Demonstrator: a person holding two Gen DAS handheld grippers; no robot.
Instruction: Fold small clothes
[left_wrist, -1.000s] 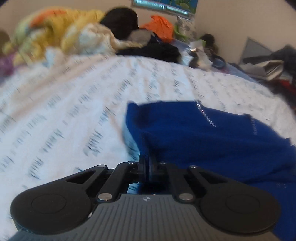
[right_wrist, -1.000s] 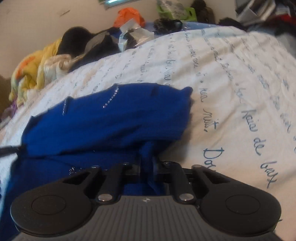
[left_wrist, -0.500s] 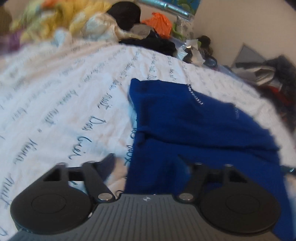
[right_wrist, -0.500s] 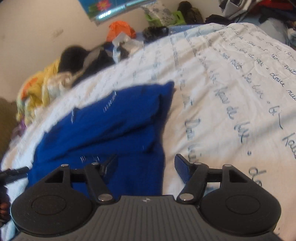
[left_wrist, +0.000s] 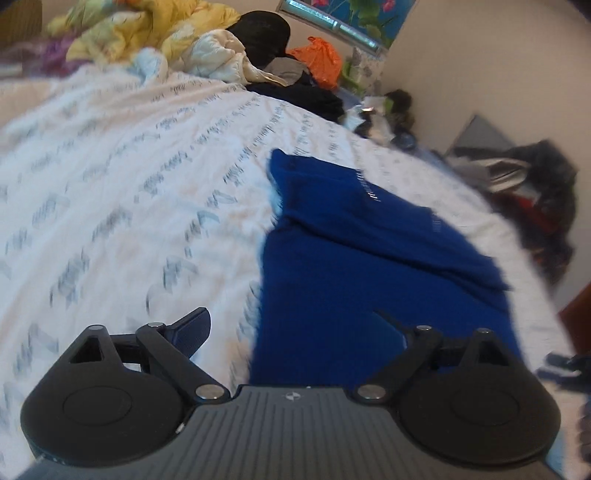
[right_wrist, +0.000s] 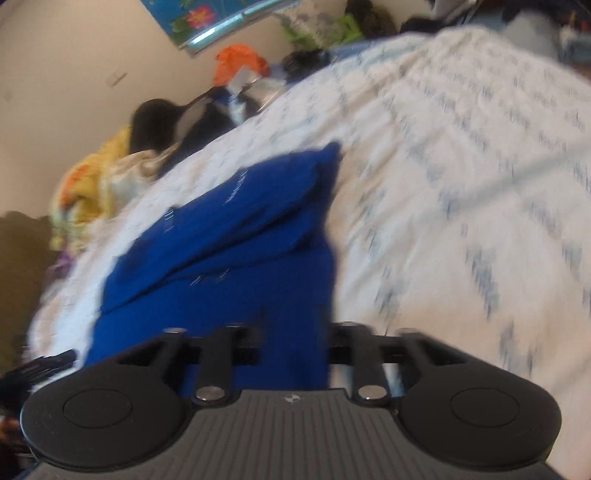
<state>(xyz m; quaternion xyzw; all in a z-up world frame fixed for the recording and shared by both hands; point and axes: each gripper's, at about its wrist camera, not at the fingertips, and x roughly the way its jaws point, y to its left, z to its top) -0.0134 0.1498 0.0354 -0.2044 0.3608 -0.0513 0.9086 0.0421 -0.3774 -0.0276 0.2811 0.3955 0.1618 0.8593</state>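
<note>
Both tongs, left (left_wrist: 295, 325) and right (right_wrist: 295, 339), gape over the blue garment (left_wrist: 369, 266); only the left view shows the floor pile (left_wrist: 535, 192)

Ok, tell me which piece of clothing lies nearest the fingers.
The blue garment, spread on the white sheet just ahead; the other clothes sit heaped at the far edge.

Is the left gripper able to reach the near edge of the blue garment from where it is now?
Probably yes. The left gripper is open, and the blue garment lies flat on the bedsheet right in front of it, with nothing between them.
</note>
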